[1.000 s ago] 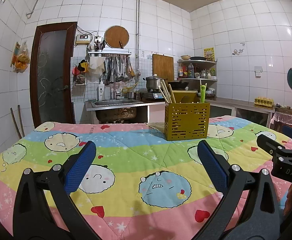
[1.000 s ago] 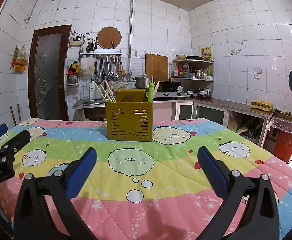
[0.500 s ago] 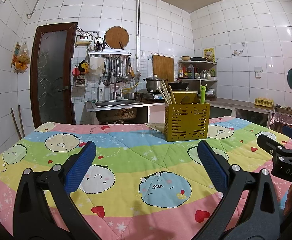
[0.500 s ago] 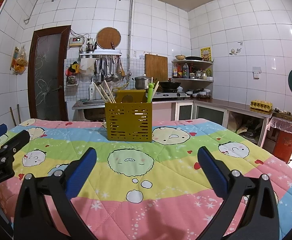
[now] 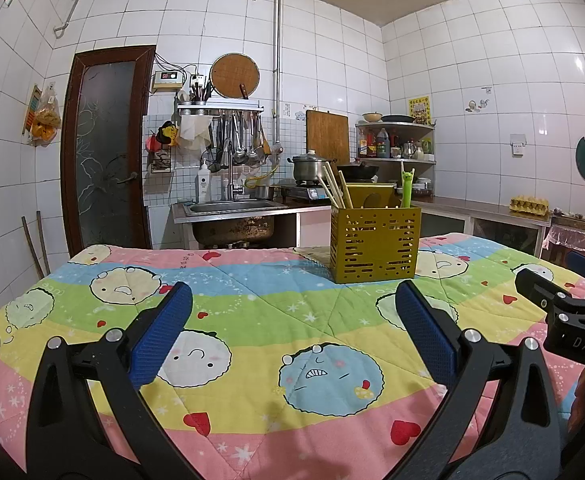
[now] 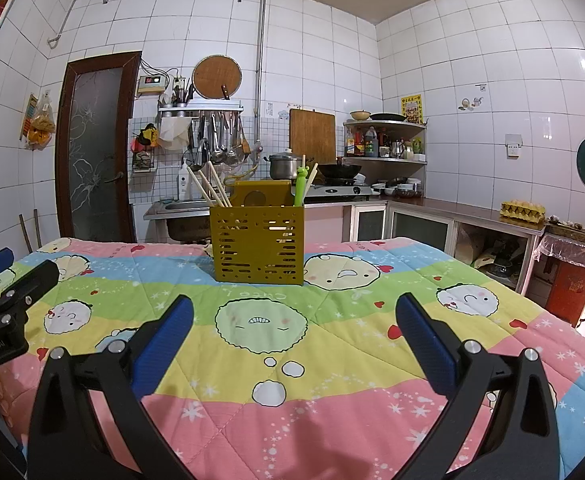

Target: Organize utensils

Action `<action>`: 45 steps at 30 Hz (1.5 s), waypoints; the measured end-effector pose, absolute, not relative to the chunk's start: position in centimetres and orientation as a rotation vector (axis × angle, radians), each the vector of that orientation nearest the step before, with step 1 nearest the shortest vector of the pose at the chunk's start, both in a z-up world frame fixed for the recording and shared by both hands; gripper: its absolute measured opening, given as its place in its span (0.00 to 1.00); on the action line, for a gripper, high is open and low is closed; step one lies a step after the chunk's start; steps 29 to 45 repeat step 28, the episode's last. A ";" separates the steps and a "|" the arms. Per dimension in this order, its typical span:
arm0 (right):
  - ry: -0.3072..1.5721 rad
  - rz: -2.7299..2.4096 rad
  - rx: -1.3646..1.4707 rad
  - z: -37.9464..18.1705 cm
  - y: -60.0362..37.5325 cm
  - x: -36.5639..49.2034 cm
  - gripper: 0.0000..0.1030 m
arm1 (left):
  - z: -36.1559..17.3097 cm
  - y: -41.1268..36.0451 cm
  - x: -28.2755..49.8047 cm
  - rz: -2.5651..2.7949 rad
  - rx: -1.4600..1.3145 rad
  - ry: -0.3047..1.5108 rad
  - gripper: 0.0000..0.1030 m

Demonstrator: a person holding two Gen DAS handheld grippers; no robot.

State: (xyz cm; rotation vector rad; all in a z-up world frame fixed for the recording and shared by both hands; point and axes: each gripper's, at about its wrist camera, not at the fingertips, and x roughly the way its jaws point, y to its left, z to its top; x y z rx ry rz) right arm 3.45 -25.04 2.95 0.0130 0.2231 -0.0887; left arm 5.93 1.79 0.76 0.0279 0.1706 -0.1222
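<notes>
A yellow slotted utensil holder [image 5: 374, 244] stands upright on the cartoon-print quilt [image 5: 252, 308], also in the right wrist view [image 6: 257, 245]. Wooden chopsticks [image 5: 332, 191] lean out of its left side and a green cartoon-topped utensil [image 5: 406, 186] sticks up at its right. In the right wrist view the chopsticks [image 6: 208, 186] and the green utensil [image 6: 300, 186] show the same way. My left gripper [image 5: 292, 320] is open and empty, well short of the holder. My right gripper [image 6: 292, 322] is open and empty, also short of it.
The right gripper's body [image 5: 564, 316] shows at the right edge of the left wrist view; the left gripper's body [image 6: 0, 304] at the left edge of the right wrist view. Behind the table are a sink [image 5: 232, 208], a stove with pot [image 5: 306, 168] and a counter [image 6: 472, 212].
</notes>
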 end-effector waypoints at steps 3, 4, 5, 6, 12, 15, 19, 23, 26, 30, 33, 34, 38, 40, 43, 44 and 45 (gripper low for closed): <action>0.222 -0.089 0.013 2.9 -25.0 3.4 0.96 | 0.8 1.8 5.9 -0.122 0.027 0.172 0.95; 0.223 -0.089 0.013 2.9 -25.0 3.4 0.96 | 0.8 1.8 5.9 -0.122 0.026 0.172 0.95; 0.223 -0.089 0.013 2.9 -25.0 3.4 0.96 | 0.7 1.8 5.9 -0.121 0.026 0.173 0.95; 0.222 -0.089 0.013 2.9 -25.0 3.4 0.96 | 0.8 1.8 5.9 -0.120 0.025 0.174 0.95; 0.222 -0.089 0.014 2.9 -25.0 3.4 0.96 | 0.9 1.7 5.9 -0.114 0.019 0.180 0.95; 0.222 -0.089 0.013 2.9 -25.0 3.4 0.96 | 0.9 1.7 5.9 -0.113 0.019 0.179 0.95; 0.221 -0.089 0.013 2.9 -25.0 3.3 0.96 | 0.9 1.8 5.9 -0.108 0.015 0.179 0.95; 0.222 -0.089 0.013 2.9 -25.0 3.4 0.96 | 1.0 1.8 6.1 -0.107 0.009 0.187 0.95; 0.222 -0.089 0.013 2.9 -25.0 3.4 0.96 | 1.0 1.8 6.1 -0.104 0.007 0.187 0.95; 0.222 -0.089 0.013 2.9 -25.0 3.4 0.96 | 1.0 1.8 6.1 -0.105 0.009 0.185 0.95; 0.222 -0.089 0.013 2.9 -25.0 3.4 0.96 | 1.0 1.8 6.1 -0.105 0.009 0.185 0.95; 0.222 -0.089 0.013 2.9 -25.0 3.4 0.96 | 1.0 1.8 6.1 -0.105 0.009 0.185 0.95; 0.222 -0.089 0.013 2.9 -25.0 3.4 0.96 | 1.0 1.8 6.1 -0.105 0.009 0.185 0.95; 0.222 -0.089 0.013 2.9 -25.0 3.4 0.96 | 1.0 1.8 6.1 -0.105 0.009 0.185 0.95; 0.222 -0.089 0.013 2.9 -25.0 3.4 0.96 | 1.0 1.8 6.1 -0.105 0.009 0.185 0.95; 0.222 -0.089 0.013 2.9 -25.0 3.4 0.96 | 1.0 1.8 6.1 -0.105 0.009 0.185 0.95; 0.222 -0.089 0.013 2.9 -25.0 3.4 0.96 | 1.0 1.8 6.1 -0.105 0.009 0.185 0.95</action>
